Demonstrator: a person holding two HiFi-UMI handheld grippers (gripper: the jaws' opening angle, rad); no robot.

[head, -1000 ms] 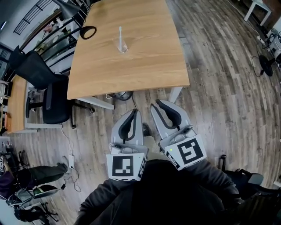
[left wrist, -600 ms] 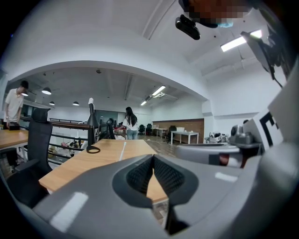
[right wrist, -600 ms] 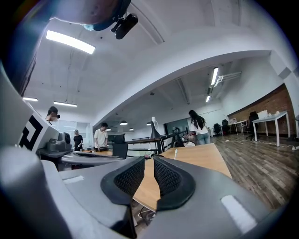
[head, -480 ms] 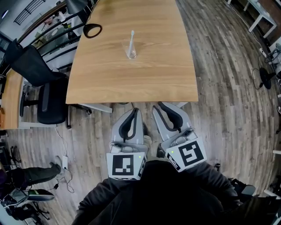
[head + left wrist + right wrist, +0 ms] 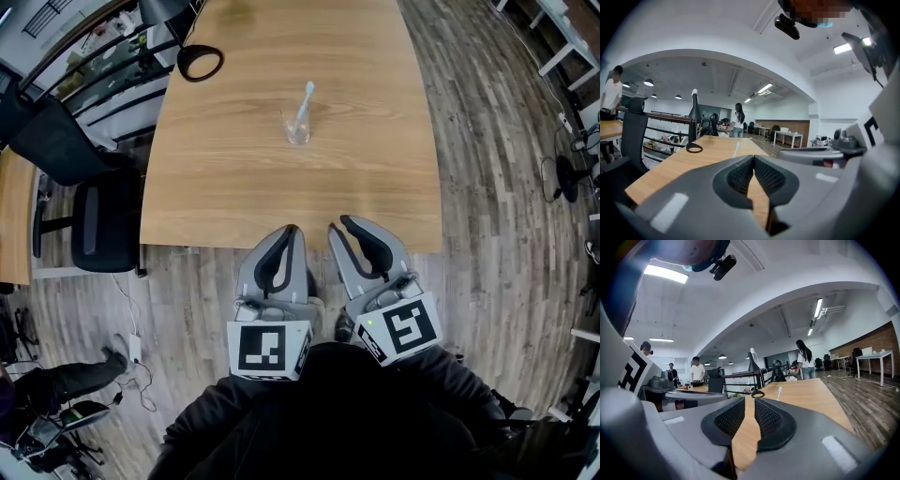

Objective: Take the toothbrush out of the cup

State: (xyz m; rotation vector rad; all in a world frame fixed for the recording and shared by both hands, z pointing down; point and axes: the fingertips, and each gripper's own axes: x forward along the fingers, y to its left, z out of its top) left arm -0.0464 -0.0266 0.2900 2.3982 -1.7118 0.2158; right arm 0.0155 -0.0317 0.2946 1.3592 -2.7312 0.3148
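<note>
While the reach is the step in hand:
Head view: toothbrush (image 5: 302, 105) leaning in cup (image 5: 297, 127), mid-table (image 5: 234, 187); left gripper (image 5: 281, 253) and right gripper (image 5: 359, 242) short of the near edge.
Left gripper view: jaws clenched, empty.
Right gripper view: jaws slightly parted, empty.
Next move: advance, pinch the handle.

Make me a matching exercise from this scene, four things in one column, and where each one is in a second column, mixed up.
Things:
1. toothbrush
2. cup
3. black ring
4. office chair

Places:
A. on the floor, left of the table
B. leaning inside the cup
C. upright near the table's middle
D. at the table's far left edge

Pairs: 1-B, 2-C, 3-D, 4-A
</note>
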